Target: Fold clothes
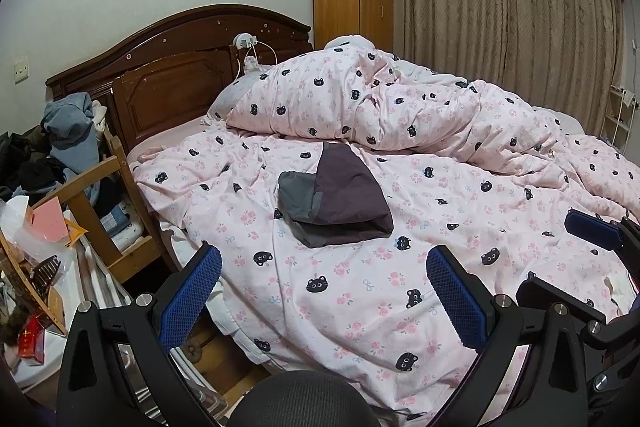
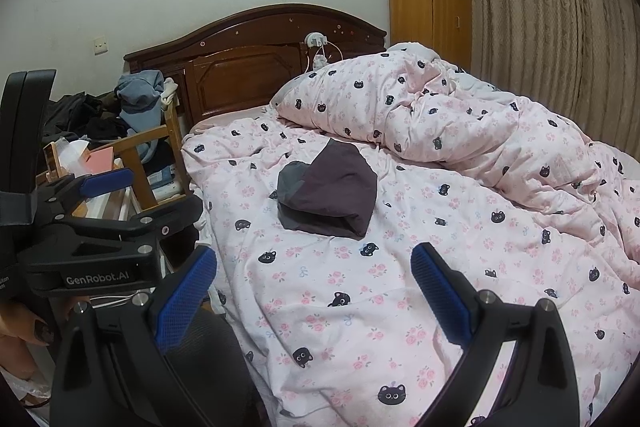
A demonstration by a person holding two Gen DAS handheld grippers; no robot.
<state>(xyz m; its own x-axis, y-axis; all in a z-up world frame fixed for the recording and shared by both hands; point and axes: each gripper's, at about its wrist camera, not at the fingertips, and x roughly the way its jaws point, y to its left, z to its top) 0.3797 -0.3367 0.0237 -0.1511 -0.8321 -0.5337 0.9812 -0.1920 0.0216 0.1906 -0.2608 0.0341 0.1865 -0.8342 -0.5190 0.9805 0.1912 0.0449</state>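
A folded dark garment lies on the pink quilt, well ahead of both grippers. The left gripper and right gripper hover spread wide, holding nothing

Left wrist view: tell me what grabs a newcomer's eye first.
A folded dark garment, grey and purple, lies alone mid-bed on the pink cat-print duvet. Behind it the duvet heaps up before the dark wooden headboard. Both grippers, left and right, hang open and empty.
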